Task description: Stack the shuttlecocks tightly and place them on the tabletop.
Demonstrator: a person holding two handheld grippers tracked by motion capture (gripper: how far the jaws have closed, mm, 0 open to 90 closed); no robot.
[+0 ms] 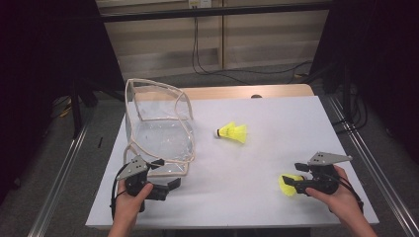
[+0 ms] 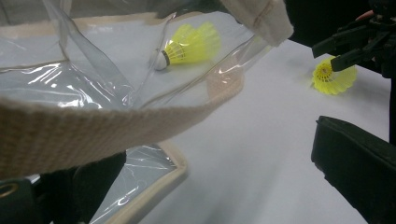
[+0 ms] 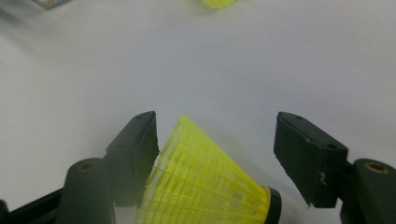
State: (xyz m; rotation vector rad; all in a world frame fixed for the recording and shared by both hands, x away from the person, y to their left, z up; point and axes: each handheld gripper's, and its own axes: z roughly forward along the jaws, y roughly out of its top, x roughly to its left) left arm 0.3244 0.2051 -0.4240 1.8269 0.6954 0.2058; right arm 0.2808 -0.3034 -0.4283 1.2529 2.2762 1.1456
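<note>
While the left hand-held gripper (image 1: 168, 183) sits wide open at the clear bag's (image 1: 158, 128) webbing rim on the worktop (image 1: 276, 143), one yellow shuttlecock (image 1: 233, 132) lies mid-table; the right hand-held gripper (image 3: 215, 154) straddles another shuttlecock (image 3: 205, 186), jaws open, one touching its skirt.

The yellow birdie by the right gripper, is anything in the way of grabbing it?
No. The birdie already lies between the open jaws of the right gripper, one jaw touching its skirt. Nothing visible stands between them; bare table lies beyond.
</note>
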